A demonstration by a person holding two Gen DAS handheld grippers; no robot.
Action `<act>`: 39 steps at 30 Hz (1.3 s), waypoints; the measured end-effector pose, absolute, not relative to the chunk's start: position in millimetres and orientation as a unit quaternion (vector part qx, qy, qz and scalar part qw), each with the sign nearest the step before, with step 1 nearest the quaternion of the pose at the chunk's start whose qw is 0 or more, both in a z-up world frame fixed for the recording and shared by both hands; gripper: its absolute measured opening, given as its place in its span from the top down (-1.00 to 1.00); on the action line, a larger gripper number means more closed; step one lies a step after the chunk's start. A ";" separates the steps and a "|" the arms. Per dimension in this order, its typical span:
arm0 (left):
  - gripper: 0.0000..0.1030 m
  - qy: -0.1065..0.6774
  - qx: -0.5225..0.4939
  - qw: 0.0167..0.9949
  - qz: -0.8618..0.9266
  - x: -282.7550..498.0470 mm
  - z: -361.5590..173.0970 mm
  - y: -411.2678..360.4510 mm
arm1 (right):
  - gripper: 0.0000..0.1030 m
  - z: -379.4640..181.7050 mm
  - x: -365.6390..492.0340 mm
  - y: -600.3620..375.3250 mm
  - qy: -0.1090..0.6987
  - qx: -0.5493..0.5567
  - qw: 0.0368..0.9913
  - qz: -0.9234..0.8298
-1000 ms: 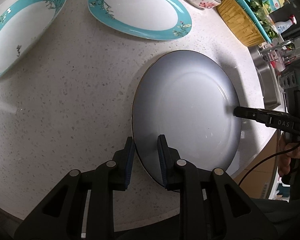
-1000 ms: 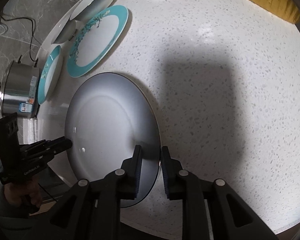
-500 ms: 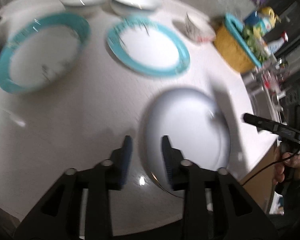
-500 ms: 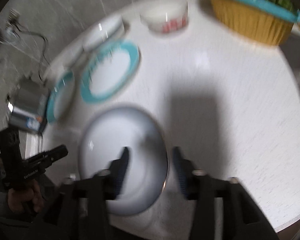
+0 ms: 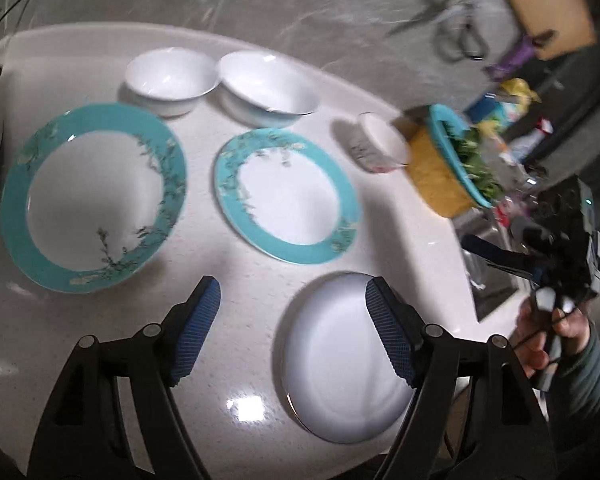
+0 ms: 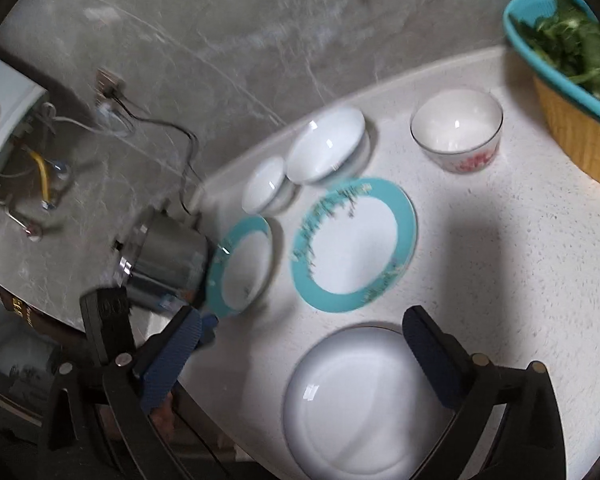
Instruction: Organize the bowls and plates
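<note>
The plain white round plate (image 5: 340, 364) is lying flat near the front edge of the white speckled bench (image 5: 244, 280). The left claw (image 5: 290, 330) and right claw (image 6: 300, 360) have just been opening; both are standing apart, gripping nothing. Two teal-rimmed plates (image 5: 92, 196) and three white bowls (image 5: 168, 76) are remaining unstacked toward the back edge, so most sorting appears outstanding.

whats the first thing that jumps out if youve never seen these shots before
The two teal-rimmed plates side by side mid-counter catch the eye first, with two plain white bowls behind them by the wall. Nearest the camera lies a plain grey-white plate at the counter's front edge, with the left claw and right claw above it, their jaws just opened wide and holding nothing.
</note>
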State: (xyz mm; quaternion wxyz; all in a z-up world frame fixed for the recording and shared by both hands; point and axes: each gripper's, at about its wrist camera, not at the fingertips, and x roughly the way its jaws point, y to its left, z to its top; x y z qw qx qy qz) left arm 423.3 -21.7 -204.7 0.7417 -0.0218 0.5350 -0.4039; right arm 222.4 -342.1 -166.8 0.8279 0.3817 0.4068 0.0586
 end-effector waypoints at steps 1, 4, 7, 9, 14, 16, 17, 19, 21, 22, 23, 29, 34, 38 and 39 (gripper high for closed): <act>-0.43 0.537 -0.028 0.742 -0.400 427.9 -207.2 -24.9 | -0.92 -171.4 229.0 -349.4 0.416 0.389 0.820 0.059; -0.43 0.538 -0.041 0.744 -0.394 443.9 -214.5 -43.2 | -0.45 -188.5 249.5 -372.2 0.431 0.390 0.812 0.054; -0.43 0.562 -0.045 0.740 -0.367 451.1 -233.2 -62.0 | -0.08 -211.7 274.2 -387.4 0.456 0.370 0.808 0.053; -0.43 0.565 -0.036 0.746 -0.350 452.5 -240.4 -74.8 | -0.08 -228.7 288.3 -397.7 0.464 0.379 0.798 0.073; -0.43 0.581 -0.032 0.752 -0.310 458.5 -263.3 -90.2 | -0.08 -255.4 315.2 -409.8 0.483 0.378 0.783 0.100; -0.43 0.588 -0.033 0.752 -0.297 461.7 -271.9 -94.4 | -0.08 -259.3 322.8 -412.7 0.484 0.376 0.783 0.105; -0.43 0.591 -0.031 0.751 -0.293 462.7 -276.9 -95.7 | -0.08 -260.5 325.6 -413.0 0.486 0.374 0.782 0.109; -0.43 0.596 -0.031 0.750 -0.286 467.9 -285.3 -100.8 | -0.08 -265.4 333.0 -413.1 0.494 0.365 0.781 0.112; -0.43 0.597 -0.032 0.750 -0.282 472.9 -292.5 -102.5 | -0.08 -271.2 337.4 -414.9 0.499 0.367 0.776 0.116; -0.43 0.598 -0.032 0.750 -0.280 476.5 -295.3 -104.5 | -0.08 -274.1 339.5 -415.8 0.501 0.368 0.774 0.118; -0.43 0.599 -0.032 0.750 -0.279 478.1 -297.2 -106.2 | -0.08 -276.6 341.5 -416.3 0.502 0.368 0.773 0.121; -0.43 0.609 -0.031 0.743 -0.276 490.8 -311.8 -108.8 | -0.07 -287.3 343.7 -422.2 0.499 0.382 0.766 0.133; -0.42 0.607 -0.034 0.742 -0.282 497.3 -314.9 -112.4 | -0.07 -289.1 346.7 -422.6 0.494 0.388 0.764 0.147; -0.38 0.608 -0.042 0.735 -0.297 498.4 -315.4 -119.6 | -0.07 -290.8 350.6 -421.2 0.490 0.389 0.762 0.165; -0.38 0.607 -0.044 0.734 -0.301 498.6 -316.4 -121.6 | -0.06 -291.0 351.2 -421.5 0.489 0.391 0.762 0.166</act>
